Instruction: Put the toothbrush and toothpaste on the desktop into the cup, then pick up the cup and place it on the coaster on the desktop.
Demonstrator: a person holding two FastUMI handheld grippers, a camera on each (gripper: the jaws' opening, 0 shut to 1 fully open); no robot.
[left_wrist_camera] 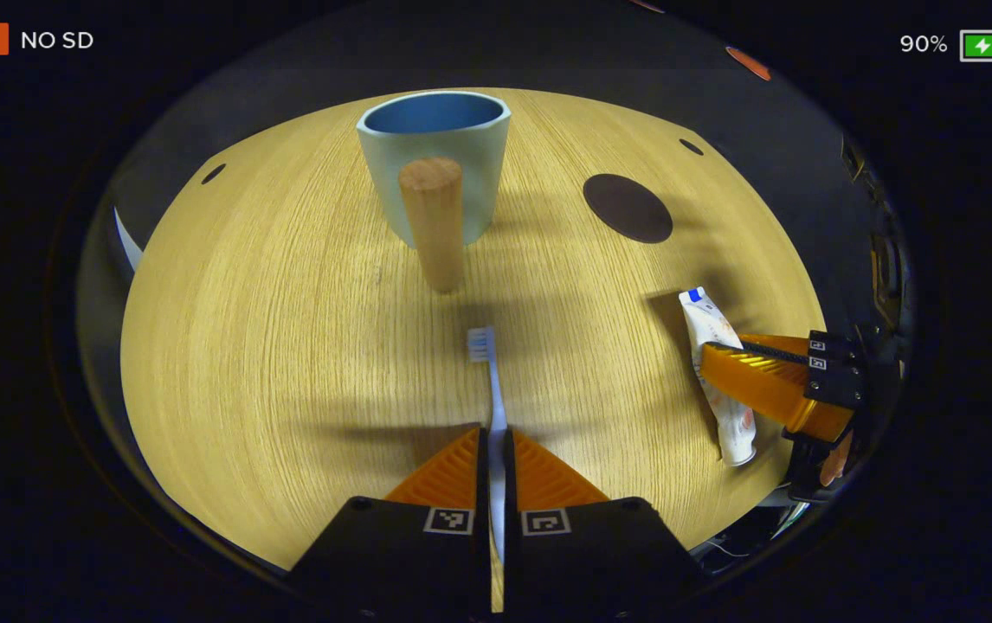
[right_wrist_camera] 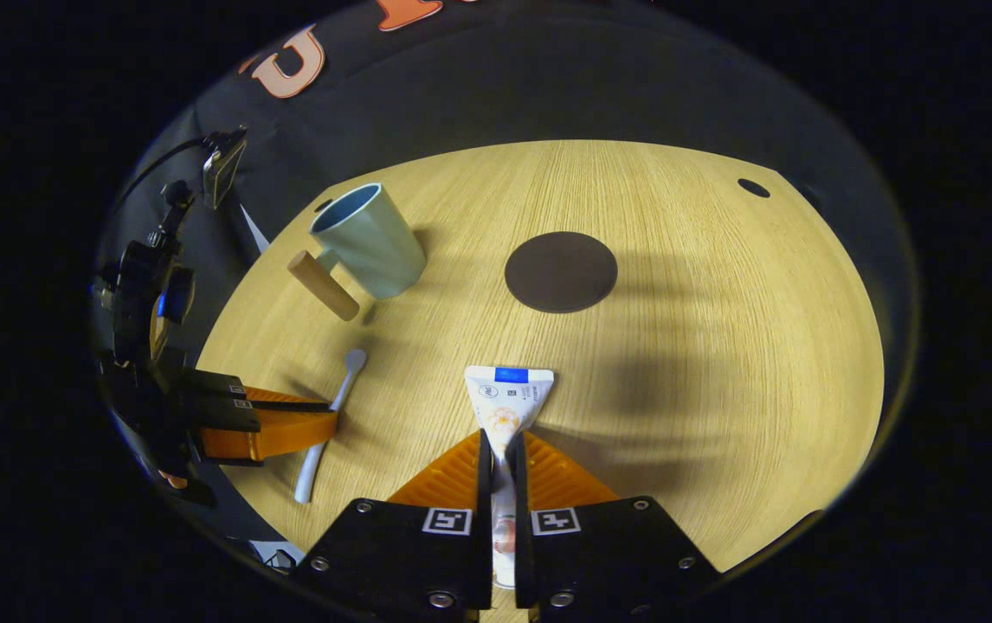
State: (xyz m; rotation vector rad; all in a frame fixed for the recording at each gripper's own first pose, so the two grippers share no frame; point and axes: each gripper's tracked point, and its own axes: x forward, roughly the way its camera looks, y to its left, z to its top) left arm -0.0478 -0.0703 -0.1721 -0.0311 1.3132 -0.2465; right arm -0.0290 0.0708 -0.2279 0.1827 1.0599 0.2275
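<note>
— Where did things stand when you looked in?

— Each tool had something. The left gripper (left_wrist_camera: pixel 496 446) had its jaws closed on the brush (left_wrist_camera: pixel 492 381) low on the handle, bristles pointing at the cup (left_wrist_camera: pixel 435 160). The right gripper (right_wrist_camera: pixel 498 450) was pinched on the tube (right_wrist_camera: pixel 506 407) around its middle, flat end forward. Both lay low over the desk (right_wrist_camera: pixel 721 363).

— And the cup?

— Upright and empty, well apart from the coaster (right_wrist_camera: pixel 560 271).

— Tricky to handle?

— I judged the brush light, stiff and slick, likely to swivel. The tube looked soft, so squeezing harder would dent it. For the cup, I'd take the wooden handle (left_wrist_camera: pixel 434 221).
</note>
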